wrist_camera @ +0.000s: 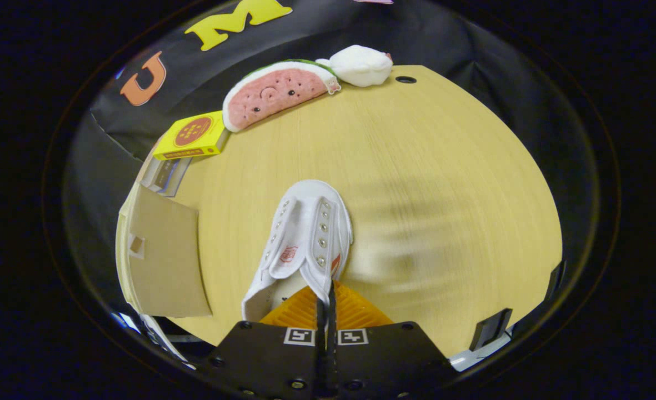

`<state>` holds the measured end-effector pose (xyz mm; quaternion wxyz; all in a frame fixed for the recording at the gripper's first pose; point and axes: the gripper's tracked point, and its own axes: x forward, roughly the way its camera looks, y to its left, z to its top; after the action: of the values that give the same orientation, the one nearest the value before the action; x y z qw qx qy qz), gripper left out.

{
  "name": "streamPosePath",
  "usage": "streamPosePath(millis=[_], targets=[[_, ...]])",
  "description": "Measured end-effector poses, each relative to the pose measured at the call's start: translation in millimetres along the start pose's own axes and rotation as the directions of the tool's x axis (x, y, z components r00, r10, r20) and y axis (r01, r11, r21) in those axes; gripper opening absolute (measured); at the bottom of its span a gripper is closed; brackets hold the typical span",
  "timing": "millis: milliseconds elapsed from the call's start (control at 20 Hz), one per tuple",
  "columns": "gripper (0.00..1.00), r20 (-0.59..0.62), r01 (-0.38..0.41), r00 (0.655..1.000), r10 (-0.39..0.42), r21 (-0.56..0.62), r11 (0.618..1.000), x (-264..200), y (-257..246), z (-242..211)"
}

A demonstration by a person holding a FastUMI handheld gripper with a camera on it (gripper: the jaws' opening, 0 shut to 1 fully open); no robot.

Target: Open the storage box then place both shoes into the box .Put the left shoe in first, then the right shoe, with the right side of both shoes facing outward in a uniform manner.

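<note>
A white canvas shoe (305,239) hangs from my gripper (326,303), toe pointing away over the wooden table (444,166). Both fingers are pressed together on the right side of the shoe's collar, by the metal eyelets. The shoe's tongue and inner heel are visible just left of the fingers. A brown cardboard storage box (164,258) stands to the left of the shoe, its flat side facing me; I cannot tell whether it is open.
A yellow carton (193,135) lies on a stack beyond the box. A watermelon-slice plush (275,94) and a white plush (361,65) rest at the table's far edge, near a cable hole (405,79). Dark clamps (491,328) sit at the near right edge.
</note>
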<state>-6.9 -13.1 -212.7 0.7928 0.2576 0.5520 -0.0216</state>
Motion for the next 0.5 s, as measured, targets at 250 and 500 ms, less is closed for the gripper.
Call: streamPosePath(millis=[250,500], targets=[[0.00,0.067,-0.083,0.994,0.083,0.004,0.997,-24,43,0],[0.00,0.070,-0.087,0.993,0.090,-0.044,0.995,-23,59,-6]])
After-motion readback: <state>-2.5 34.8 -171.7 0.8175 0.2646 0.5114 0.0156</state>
